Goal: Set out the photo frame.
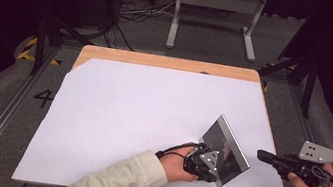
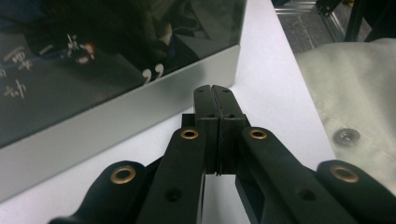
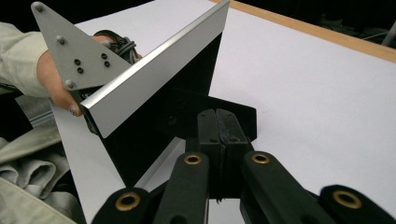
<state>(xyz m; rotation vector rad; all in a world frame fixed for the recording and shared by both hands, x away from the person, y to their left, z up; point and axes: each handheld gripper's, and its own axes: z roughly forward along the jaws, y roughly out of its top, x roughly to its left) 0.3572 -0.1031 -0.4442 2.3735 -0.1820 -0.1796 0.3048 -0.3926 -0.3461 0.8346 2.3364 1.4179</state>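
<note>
A white sheet [image 1: 150, 121] covers the wooden table [image 1: 169, 62]; a silver-framed panel [image 1: 227, 149] stands tilted at five o'clock, the left gripper [image 1: 204, 164] beside it, the right gripper [image 1: 266, 157] at four o'clock. Left gripper view: jaws closed, empty, just short of the frame at twelve. Right gripper view: jaws closed, empty, near the panel's dark back.

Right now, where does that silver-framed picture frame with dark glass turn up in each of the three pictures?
High view: silver-framed picture frame lower right of centre, propped on white sheet.
Left claw view: upper left.
Right claw view: centre-left, back facing.
Shared landmark: the white sheet.
</note>
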